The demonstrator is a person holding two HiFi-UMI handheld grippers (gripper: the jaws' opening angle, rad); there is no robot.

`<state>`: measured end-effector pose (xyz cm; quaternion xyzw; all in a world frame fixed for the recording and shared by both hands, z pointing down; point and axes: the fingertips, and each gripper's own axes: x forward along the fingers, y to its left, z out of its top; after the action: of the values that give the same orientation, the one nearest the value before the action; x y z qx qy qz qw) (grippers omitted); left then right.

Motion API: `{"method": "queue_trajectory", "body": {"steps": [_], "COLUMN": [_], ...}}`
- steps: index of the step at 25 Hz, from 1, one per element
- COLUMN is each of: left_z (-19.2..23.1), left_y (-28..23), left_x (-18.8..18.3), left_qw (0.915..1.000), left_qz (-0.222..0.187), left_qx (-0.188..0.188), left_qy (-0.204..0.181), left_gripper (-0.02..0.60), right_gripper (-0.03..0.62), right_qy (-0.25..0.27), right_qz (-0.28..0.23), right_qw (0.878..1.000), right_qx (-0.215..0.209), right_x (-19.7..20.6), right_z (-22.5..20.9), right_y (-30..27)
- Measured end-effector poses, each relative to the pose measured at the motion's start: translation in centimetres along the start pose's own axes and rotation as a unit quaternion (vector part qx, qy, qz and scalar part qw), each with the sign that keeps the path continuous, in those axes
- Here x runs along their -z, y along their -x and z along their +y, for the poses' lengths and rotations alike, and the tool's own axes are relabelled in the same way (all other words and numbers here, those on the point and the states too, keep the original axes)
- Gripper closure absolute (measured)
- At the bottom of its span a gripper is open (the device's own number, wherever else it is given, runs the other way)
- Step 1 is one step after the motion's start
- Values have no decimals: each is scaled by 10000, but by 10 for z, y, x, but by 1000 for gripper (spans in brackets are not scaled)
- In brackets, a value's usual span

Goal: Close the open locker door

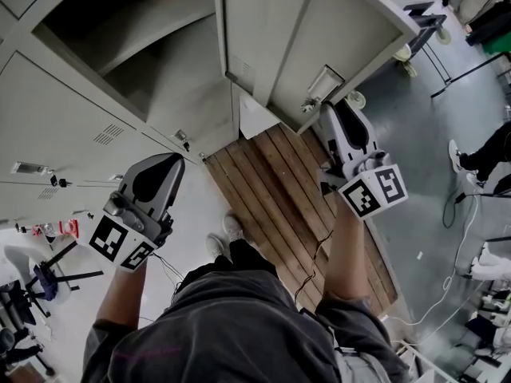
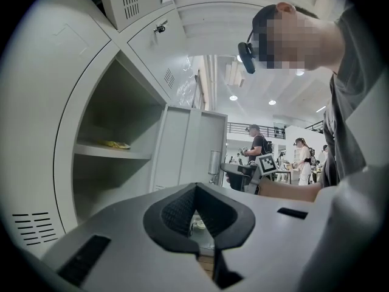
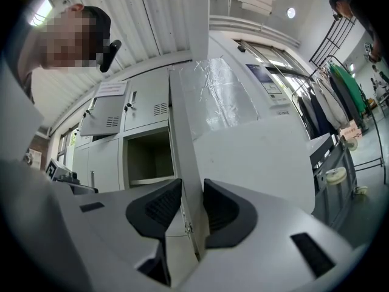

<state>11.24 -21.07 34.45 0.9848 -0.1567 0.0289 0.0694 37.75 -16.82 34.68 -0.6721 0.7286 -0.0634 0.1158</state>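
The grey locker door (image 1: 319,30) stands swung out from the open compartment (image 1: 152,46), its latch plate (image 1: 323,84) at the free edge. My right gripper (image 1: 331,108) sits at that edge just below the latch. In the right gripper view the door's edge (image 3: 185,132) runs up between the two dark pads (image 3: 222,208), which close against it on both sides. My left gripper (image 1: 164,166) hangs apart at the left, in front of shut lockers, jaws together and empty. The left gripper view shows its tips (image 2: 196,190) meeting, with the door (image 2: 194,145) and compartment (image 2: 115,139) beyond.
I stand on a wooden pallet (image 1: 271,190) before the locker bank (image 1: 64,118). A yellow item (image 2: 115,144) lies on the compartment shelf. A person's legs (image 1: 487,158) and cables (image 1: 447,294) are on the floor at right; chairs (image 1: 40,278) at lower left.
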Motion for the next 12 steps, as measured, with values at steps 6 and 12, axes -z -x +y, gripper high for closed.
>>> {"method": "queue_trajectory", "body": {"steps": [6, 12], "left_z": [-6, -9], "left_y": [10, 27], "left_x": [-3, -7], "left_qw": [10000, 10000], "left_qz": [-20, -76], "left_qx": [-28, -53], "left_qy": [11, -23], "left_gripper": [568, 568], "right_gripper": [471, 472], "right_qy": [40, 65], "right_qz": [8, 1], "right_qw": [9999, 9997], "right_qx": [-95, -220], "right_x": [-3, -1], "right_z": [14, 36], "right_y": [3, 6]}}
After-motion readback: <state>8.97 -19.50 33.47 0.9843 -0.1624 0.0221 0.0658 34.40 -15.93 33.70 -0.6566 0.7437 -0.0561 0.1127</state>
